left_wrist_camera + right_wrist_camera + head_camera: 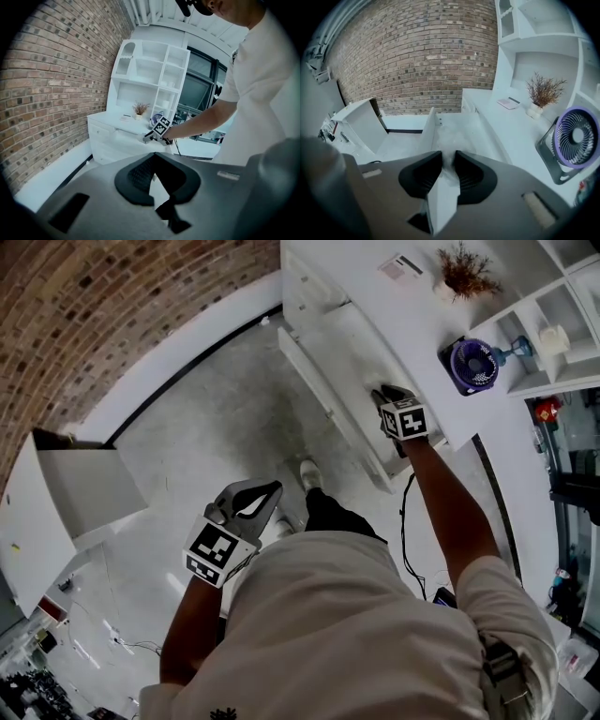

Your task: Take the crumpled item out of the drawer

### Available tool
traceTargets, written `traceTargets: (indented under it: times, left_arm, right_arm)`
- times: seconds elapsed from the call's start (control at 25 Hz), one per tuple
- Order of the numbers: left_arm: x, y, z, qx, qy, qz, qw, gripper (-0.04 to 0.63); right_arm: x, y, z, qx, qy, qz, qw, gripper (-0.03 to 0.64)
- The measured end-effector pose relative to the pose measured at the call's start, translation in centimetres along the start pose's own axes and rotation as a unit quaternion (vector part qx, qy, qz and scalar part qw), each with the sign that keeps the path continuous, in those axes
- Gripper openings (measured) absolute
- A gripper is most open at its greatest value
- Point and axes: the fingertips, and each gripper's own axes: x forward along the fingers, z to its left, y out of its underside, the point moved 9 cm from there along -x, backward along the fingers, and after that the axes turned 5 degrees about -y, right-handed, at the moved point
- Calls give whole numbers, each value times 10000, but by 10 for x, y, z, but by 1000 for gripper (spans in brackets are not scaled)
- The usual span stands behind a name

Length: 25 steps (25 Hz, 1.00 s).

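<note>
My right gripper point(448, 153) is shut on a small whitish crumpled item point(448, 162), pinched between its black pads. It hangs over the open white drawer point(461, 129), pointing steeply down. In the head view the right gripper point(382, 393) sits above the drawer point(342, 352) and hides the item. From the left gripper view the right gripper point(149, 137) shows a pale scrap at its tip. My left gripper point(274, 488) is low over the grey floor, away from the cabinet. Its tips point(154, 157) meet with nothing between them.
On the cabinet top stand a purple fan point(476, 364), a dried plant in a pot point(461, 273) and a small card point(403, 266). White shelves rise behind. A white box point(84, 493) is at the left by the brick wall. A cable point(408, 521) lies by my feet.
</note>
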Motion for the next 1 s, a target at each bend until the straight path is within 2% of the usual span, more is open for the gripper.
traceTargets:
  times: [0.12, 0.52, 0.84, 1.0]
  left_arm:
    - [-10, 8, -10, 128, 14, -2, 9999, 6]
    - [-43, 41, -41, 145, 31, -45, 9999, 6]
    - [-64, 61, -60, 116, -3, -100, 9999, 6]
    - [-73, 70, -66, -53, -3, -199, 9998, 6]
  right_arm:
    - [-21, 1, 15, -16, 15, -100, 9999, 107]
    - [-82, 11, 71, -114, -188, -450, 9987, 106]
    - [-121, 19, 120, -347, -492, -668, 9959, 104]
    - [-135, 26, 142, -364, -600, -734, 9948, 104]
